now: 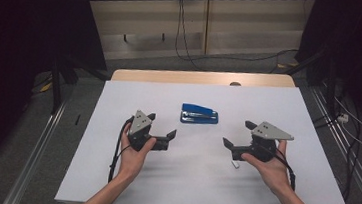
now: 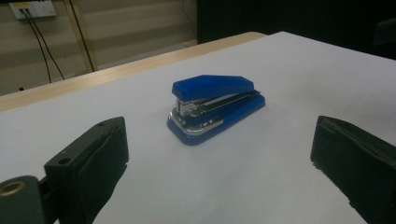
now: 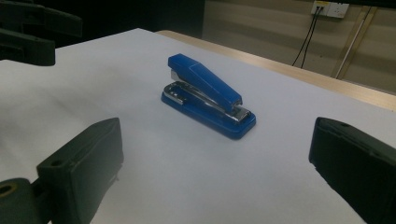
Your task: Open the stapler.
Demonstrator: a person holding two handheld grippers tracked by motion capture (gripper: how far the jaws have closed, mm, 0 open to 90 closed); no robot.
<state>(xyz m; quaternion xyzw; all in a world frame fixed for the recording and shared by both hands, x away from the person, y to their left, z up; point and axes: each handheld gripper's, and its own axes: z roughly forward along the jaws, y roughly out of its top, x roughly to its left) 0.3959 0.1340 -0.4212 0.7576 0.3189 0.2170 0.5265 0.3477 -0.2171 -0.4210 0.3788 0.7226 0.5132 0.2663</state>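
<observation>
A blue stapler (image 1: 199, 115) with a metal base lies shut on the white table top (image 1: 196, 179), a little beyond the middle. My left gripper (image 1: 162, 124) is held just left of it, open, with nothing between its jaws. My right gripper (image 1: 238, 133) is held to its right, also open and holding nothing. In the left gripper view the stapler (image 2: 215, 105) lies ahead of the spread jaws of the left gripper (image 2: 219, 151). In the right gripper view the stapler (image 3: 208, 95) lies ahead of the right gripper (image 3: 215, 156), with the left gripper (image 3: 28, 32) at the top left.
A wooden strip (image 1: 201, 78) runs along the table's far edge. Black cables (image 1: 184, 42) hang down the wall behind and trail over the floor at the right (image 1: 352, 128). Metal rails (image 1: 39, 143) flank the table.
</observation>
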